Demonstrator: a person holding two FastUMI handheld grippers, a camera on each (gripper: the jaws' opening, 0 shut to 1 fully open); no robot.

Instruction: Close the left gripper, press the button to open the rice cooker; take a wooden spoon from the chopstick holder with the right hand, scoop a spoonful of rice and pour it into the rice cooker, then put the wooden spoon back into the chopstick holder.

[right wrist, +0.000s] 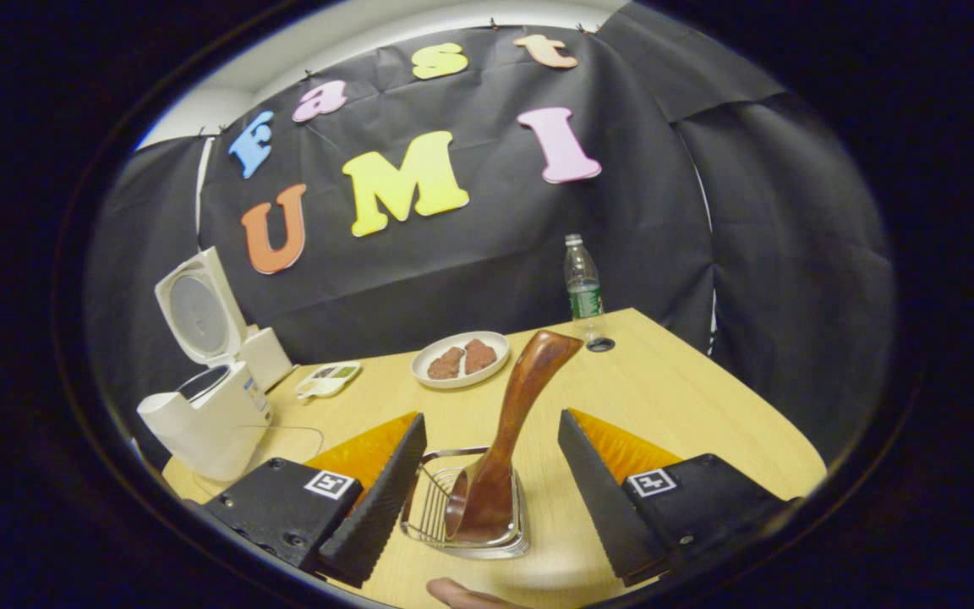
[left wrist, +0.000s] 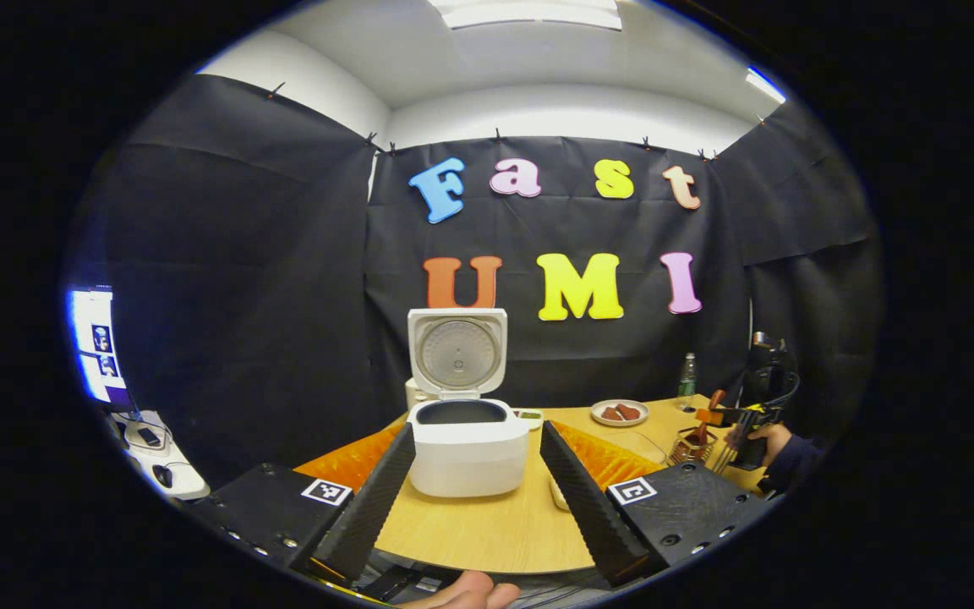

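Wooden spoon (right wrist: 504,440) upright in chopstick holder (right wrist: 466,516), between spread fingers of right gripper (right wrist: 491,495): pinch handle, lift straight.

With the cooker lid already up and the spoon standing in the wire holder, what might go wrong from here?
The right tongs are open around the wooden spoon, which leans in the light wire chopstick holder; a skewed pinch could tip or drag the holder. Carrying the spoon towards the rice cooker, it might clip the upright lid.

My left hand-held gripper (left wrist: 474,482) shows ridged fingers, square tag markers, screws; the other hand (left wrist: 762,438) wears a dark sleeve (left wrist: 794,461).
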